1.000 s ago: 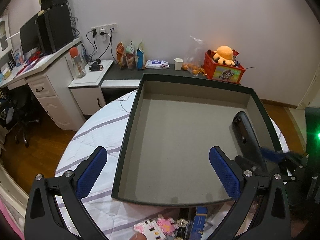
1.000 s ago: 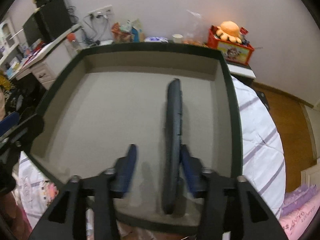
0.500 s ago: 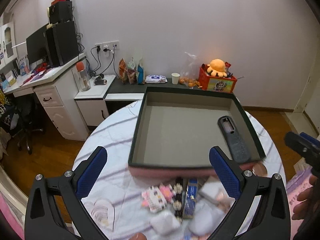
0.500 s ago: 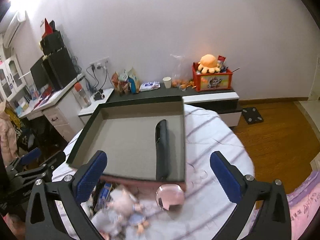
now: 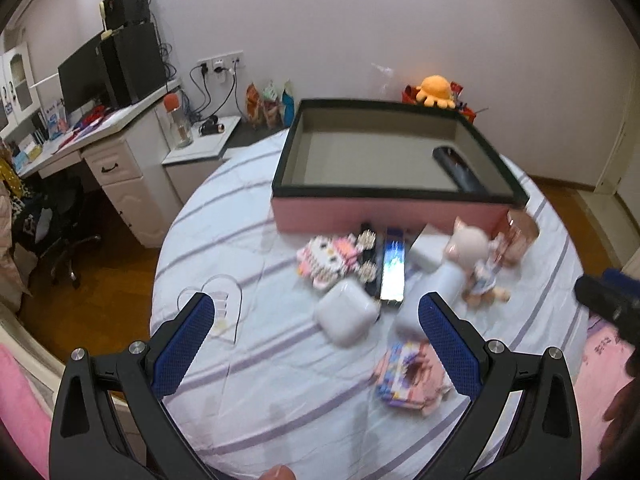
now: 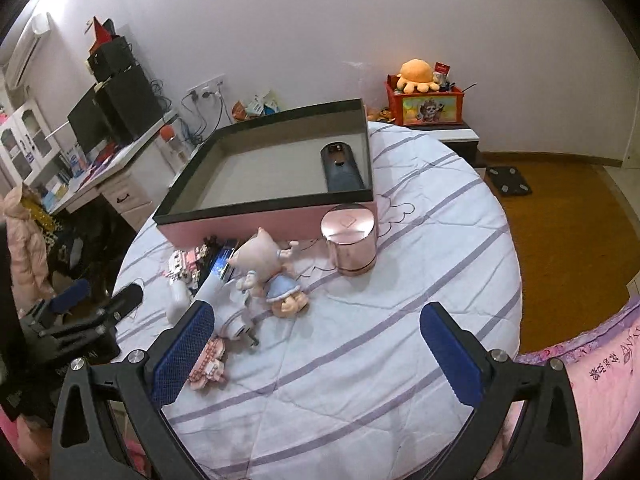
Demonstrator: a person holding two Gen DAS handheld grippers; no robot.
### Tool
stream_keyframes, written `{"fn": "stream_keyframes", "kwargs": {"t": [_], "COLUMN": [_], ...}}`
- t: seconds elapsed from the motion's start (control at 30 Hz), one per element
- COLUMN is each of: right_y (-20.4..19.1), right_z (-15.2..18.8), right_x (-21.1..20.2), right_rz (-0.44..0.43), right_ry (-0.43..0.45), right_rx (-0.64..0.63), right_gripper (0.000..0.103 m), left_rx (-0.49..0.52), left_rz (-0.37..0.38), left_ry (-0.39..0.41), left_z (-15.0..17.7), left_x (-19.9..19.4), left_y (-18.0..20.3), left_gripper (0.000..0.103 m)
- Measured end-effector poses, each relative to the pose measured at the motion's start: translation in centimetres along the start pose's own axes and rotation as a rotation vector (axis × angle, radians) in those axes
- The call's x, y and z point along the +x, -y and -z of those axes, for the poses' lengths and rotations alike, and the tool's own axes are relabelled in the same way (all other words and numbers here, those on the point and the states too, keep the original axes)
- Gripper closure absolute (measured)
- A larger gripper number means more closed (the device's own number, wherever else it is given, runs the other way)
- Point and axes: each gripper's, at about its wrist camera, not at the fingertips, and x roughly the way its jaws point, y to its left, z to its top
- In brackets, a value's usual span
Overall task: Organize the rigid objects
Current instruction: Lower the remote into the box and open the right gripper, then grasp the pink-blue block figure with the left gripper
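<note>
A pink box with a black rim stands at the far side of the round, striped cloth. A black remote lies inside along its right wall. In front of the box lie a Hello Kitty block figure, a white case, a glossy blue pack, a pig doll, a rose-gold tin and a pink block figure. My left gripper hangs open and empty above the near cloth. Likewise my right gripper is open wide, holding nothing.
A desk with a monitor and an office chair stand to the left. A red toy box with an orange plush sits by the wall. Wooden floor with a scale lies to the right, pink bedding nearby.
My right gripper let go of the remote, opened wide and drew back from the box. My left gripper also pulled back, bringing the items in front of the box into view.
</note>
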Motion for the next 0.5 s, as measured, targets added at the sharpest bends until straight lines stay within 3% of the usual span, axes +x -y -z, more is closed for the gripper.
{"fn": "stream_keyframes", "kwargs": {"t": [0.23,0.5], "right_y": [-0.4,0.3], "right_z": [0.1,0.3], "right_x": [-0.1,0.4], "right_rz": [-0.003,0.008], "right_ry": [0.002,-0.016], "right_rx": [-0.010,0.003], "right_gripper": [0.000,0.000], "left_rx": [-0.002,0.047], "left_rz": [0.019,0.120], "left_ry": [-0.060,-0.106], "left_z": [1.0,3.4], "left_x": [2.2,2.0], "left_y": [-0.1,2.2], "left_gripper": [0.000,0.000]}}
